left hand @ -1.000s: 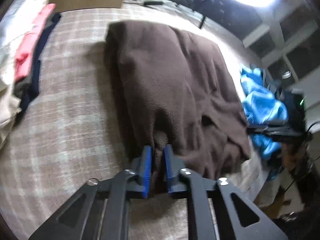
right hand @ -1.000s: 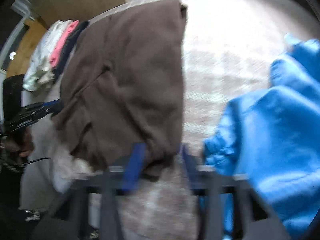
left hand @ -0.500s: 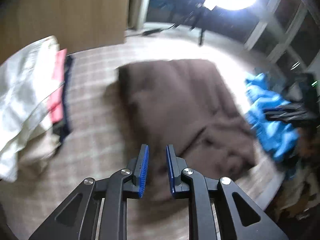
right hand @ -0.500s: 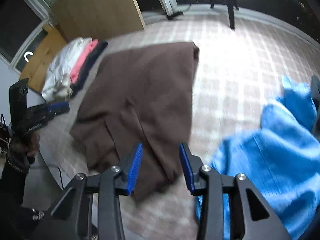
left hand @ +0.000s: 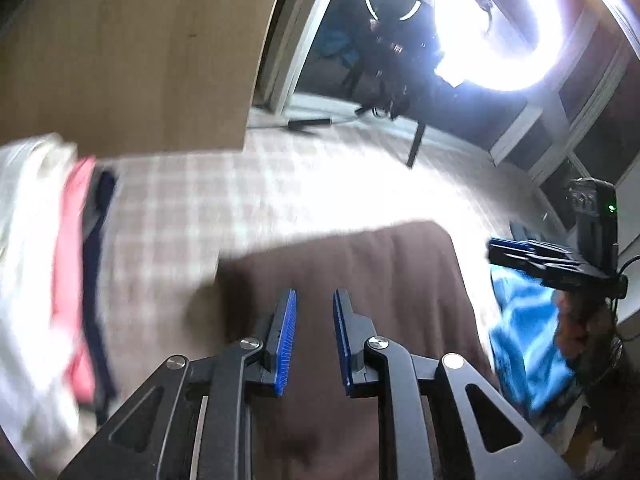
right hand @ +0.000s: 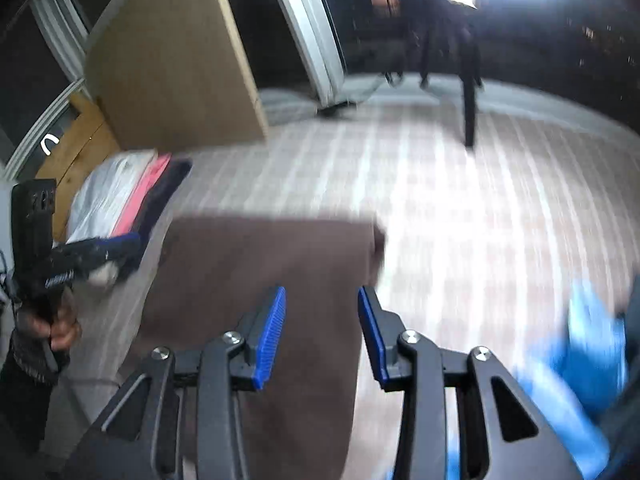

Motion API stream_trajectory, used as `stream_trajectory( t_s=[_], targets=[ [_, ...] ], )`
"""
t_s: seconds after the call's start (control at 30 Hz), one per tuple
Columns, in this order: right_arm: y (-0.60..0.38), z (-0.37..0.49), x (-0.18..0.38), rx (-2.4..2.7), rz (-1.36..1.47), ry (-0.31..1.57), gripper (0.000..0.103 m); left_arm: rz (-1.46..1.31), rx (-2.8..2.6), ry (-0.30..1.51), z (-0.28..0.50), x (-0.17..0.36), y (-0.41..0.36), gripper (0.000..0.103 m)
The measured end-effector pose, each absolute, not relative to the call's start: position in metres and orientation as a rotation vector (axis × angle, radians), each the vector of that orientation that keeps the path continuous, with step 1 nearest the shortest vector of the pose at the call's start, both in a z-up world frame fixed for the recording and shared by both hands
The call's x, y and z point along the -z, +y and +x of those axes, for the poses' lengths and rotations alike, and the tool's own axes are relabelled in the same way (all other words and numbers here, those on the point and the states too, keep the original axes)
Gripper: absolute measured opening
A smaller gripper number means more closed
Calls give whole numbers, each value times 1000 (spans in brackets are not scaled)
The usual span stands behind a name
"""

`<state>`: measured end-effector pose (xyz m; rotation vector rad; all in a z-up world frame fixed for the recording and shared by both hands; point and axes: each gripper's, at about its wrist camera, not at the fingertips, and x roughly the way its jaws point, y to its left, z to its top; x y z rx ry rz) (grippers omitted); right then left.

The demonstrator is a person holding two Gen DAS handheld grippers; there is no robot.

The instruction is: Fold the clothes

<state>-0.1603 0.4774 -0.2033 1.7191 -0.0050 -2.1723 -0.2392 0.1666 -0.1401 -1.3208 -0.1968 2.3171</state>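
A brown garment [left hand: 360, 280] lies folded flat on the plaid surface [left hand: 224, 192]. It also fills the lower middle of the right wrist view [right hand: 248, 272]. My left gripper [left hand: 315, 294] hovers over it with a narrow gap between the blue pads and nothing in them. My right gripper [right hand: 321, 294] hangs over the garment's right edge; its jaws are closing with nothing between them. Each gripper shows in the other's view: the right one [left hand: 496, 248], and the left one [right hand: 132, 242] held by a hand [right hand: 56, 328]. A blue garment [right hand: 580, 356] lies crumpled to the right.
A stack of folded clothes [left hand: 60, 264], white, pink and dark, sits at the left. A wooden panel [left hand: 120, 60] stands behind it. A bright ring light [left hand: 496, 28] on a dark stand [left hand: 416, 144] is at the far side, near a window frame.
Both grippers have let go of the brown garment's near edge and risen, tilting up so the far room shows. The garment has settled flat.
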Motion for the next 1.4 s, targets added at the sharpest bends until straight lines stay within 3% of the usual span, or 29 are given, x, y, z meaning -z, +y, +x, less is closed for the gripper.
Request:
stream_trajectory(
  t_s=[0.03,0.1,0.23,0.3,0.33,0.43,0.6,0.77,1.03,1.1,1.17,1.23,1.4],
  targets=[
    [477,-161,203,2173,1717,-7,28,-1345,-2309,-193,-251,152,172,22],
    [478,-161,203,2176,1714,-10,28,-1424,-2307,-130,-270,182,178,10],
    [478,-162,203,2180,1707,-16,34,-1442,-2298,-235,-270,180,161,3],
    [478,-163,203,2182,1703,-19,42,-1439,-2348,-263,-252,168,147,21],
    [479,-163,203,2184,1701,-20,52,-1451,-2365,-277,-243,164,141,39],
    [479,-164,203,2187,1696,-25,60,-1508,-2333,-312,-213,165,141,57],
    [479,-165,202,2192,1687,-32,61,-1618,-2316,-222,-204,192,153,58],
    [480,-166,202,2198,1678,-40,62,-1651,-2303,-266,-207,209,148,67],
    [481,-168,202,2207,1663,-52,61,-1667,-2330,-204,-200,207,160,66],
    [481,-168,202,2209,1659,-55,61,-1660,-2329,-193,-199,207,165,60],
    [481,-169,202,2211,1656,-58,51,-1659,-2312,-222,-199,208,170,45],
    [482,-169,202,2213,1652,-61,23,-1655,-2313,-220,-199,209,175,44],
    [482,-171,201,2218,1643,-69,16,-1655,-2316,-199,-199,207,184,36]
  ],
)
